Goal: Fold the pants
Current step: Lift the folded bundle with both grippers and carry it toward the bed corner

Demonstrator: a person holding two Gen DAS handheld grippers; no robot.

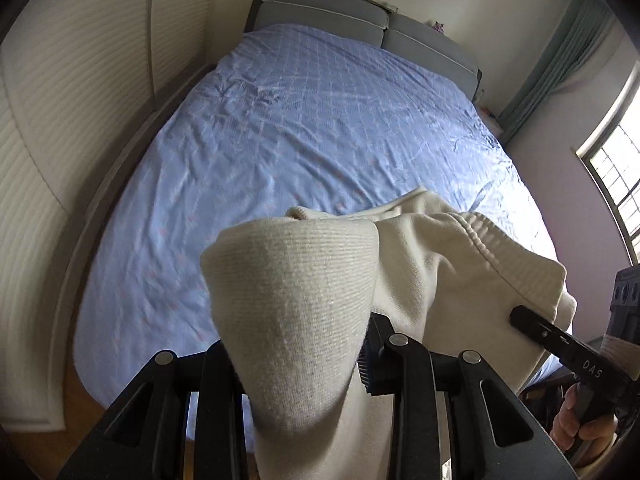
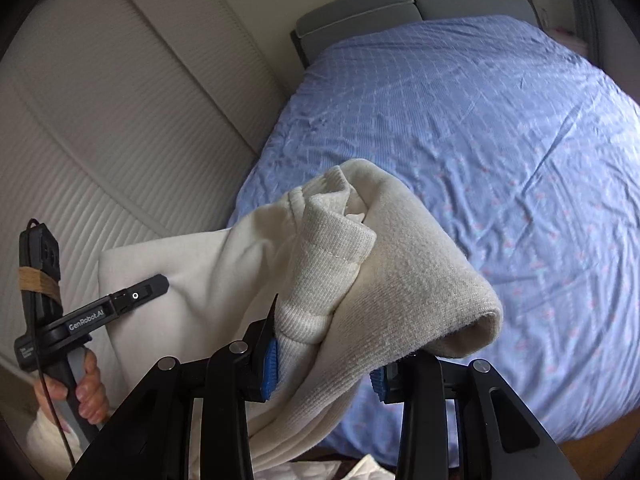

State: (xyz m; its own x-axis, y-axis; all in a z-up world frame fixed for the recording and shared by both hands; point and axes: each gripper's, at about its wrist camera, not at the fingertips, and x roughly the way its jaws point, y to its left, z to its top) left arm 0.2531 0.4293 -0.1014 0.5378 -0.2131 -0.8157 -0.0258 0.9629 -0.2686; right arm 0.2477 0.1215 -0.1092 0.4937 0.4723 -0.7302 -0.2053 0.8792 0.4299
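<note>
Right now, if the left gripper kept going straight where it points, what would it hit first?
Beyond the cream pants already in its jaws, the left gripper would probably meet the blue bedspread; depth is unclear.

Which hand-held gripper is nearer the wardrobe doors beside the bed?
Left. The left hand-held gripper holds the pants on the side toward the wardrobe doors; the right hand-held gripper grips them over the bed, farther from the doors.

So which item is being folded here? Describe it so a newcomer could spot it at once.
Find the big bed with the blue sheet. At its near end, a cream knit pair of pants hangs bunched between the left gripper and right gripper. It is the only pale garment, with ribbed bands.
</note>
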